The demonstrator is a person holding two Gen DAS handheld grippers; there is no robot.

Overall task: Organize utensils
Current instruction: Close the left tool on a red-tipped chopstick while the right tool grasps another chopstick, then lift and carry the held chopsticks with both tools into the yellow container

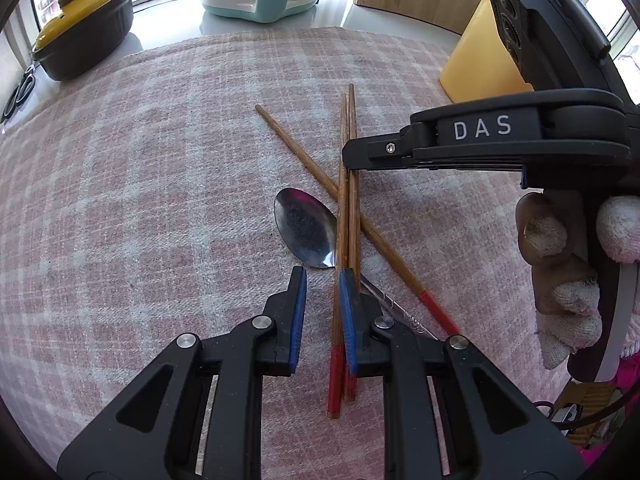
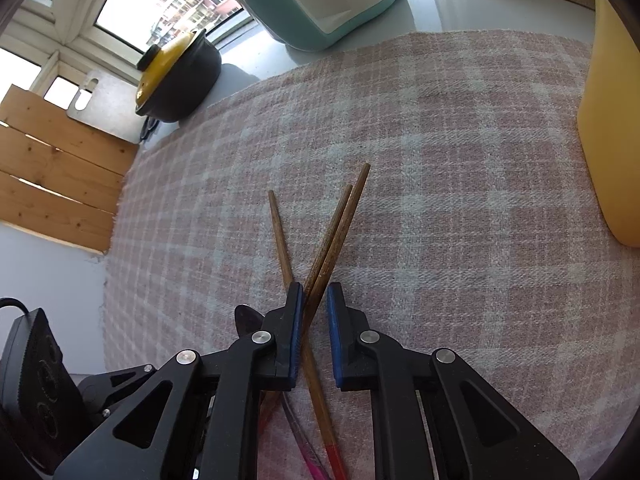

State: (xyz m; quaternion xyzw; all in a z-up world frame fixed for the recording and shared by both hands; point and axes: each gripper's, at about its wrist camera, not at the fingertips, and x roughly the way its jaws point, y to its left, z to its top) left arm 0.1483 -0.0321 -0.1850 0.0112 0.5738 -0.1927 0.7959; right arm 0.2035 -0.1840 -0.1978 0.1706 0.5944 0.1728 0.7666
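Three chopsticks (image 1: 347, 216) lie crossed over a spoon (image 1: 305, 232) on the checked cloth (image 1: 152, 168) at mid-frame. Left hand-held gripper (image 1: 323, 312) sits partly open, its right pad touching the paired sticks. Right hand-held gripper (image 2: 314, 332) is partly open astride the crossing, gripping nothing. Upper left stands a yellow-lidded pot (image 1: 86, 28).

light: bright daylight from windows (image 2: 120, 12), blown out white | shadows: soft on checked cloth (image 1: 140, 200) | glare: highlight on spoon (image 1: 306, 228) bowl | focus: sharp centre | edges: strong fisheye bending, dark vignette corners
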